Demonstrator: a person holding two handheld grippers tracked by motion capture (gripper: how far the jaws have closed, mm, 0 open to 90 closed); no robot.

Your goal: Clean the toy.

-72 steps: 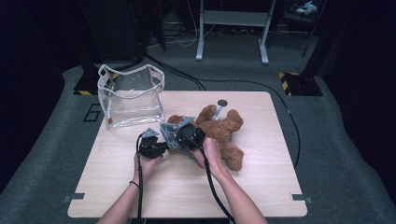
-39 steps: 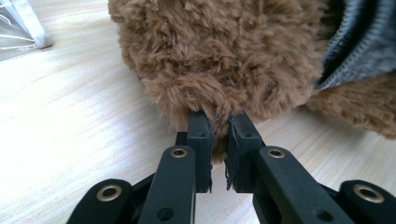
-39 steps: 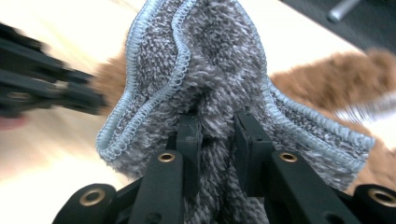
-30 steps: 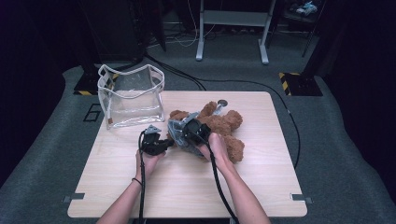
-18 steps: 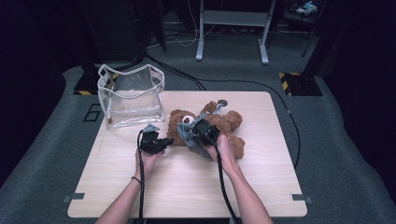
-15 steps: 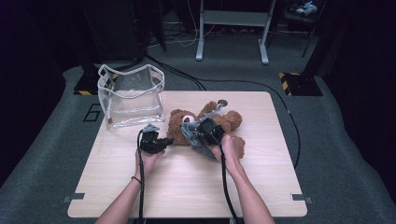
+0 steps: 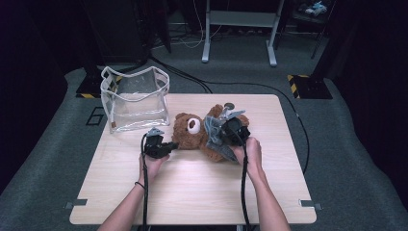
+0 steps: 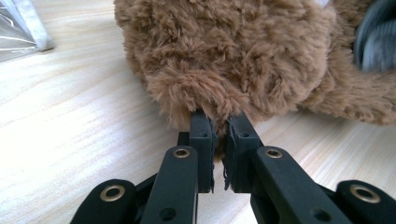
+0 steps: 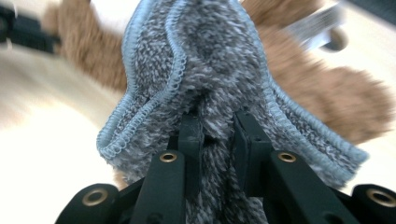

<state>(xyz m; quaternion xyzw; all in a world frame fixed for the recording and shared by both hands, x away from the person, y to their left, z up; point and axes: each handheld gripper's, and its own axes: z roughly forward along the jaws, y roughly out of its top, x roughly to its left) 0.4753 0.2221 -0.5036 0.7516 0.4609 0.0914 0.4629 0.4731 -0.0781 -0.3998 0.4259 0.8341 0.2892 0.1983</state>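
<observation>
A brown teddy bear [image 7: 192, 131] lies on its back in the middle of the wooden table [image 7: 192, 192], its white muzzle up. My left gripper [image 7: 166, 146] is shut on the fur at the edge of the bear's head [image 8: 219, 70], its jaws pinching a tuft in the left gripper view. My right gripper [image 7: 222, 136] is shut on a grey cloth [image 7: 215, 137] with a stitched light-blue hem [image 9: 201, 65], held over the bear's body [image 9: 327, 88]. The cloth drapes around both jaws.
A clear plastic bag [image 7: 135, 98] with white trim stands open at the table's back left corner. A small dark round object [image 7: 229, 106] sits just behind the bear. Cables trail from both grippers toward the table's front edge.
My right gripper has carried the grey cloth to the right, off the bear's head and over its body, uncovering the muzzle. The left gripper has stayed put on the bear.
</observation>
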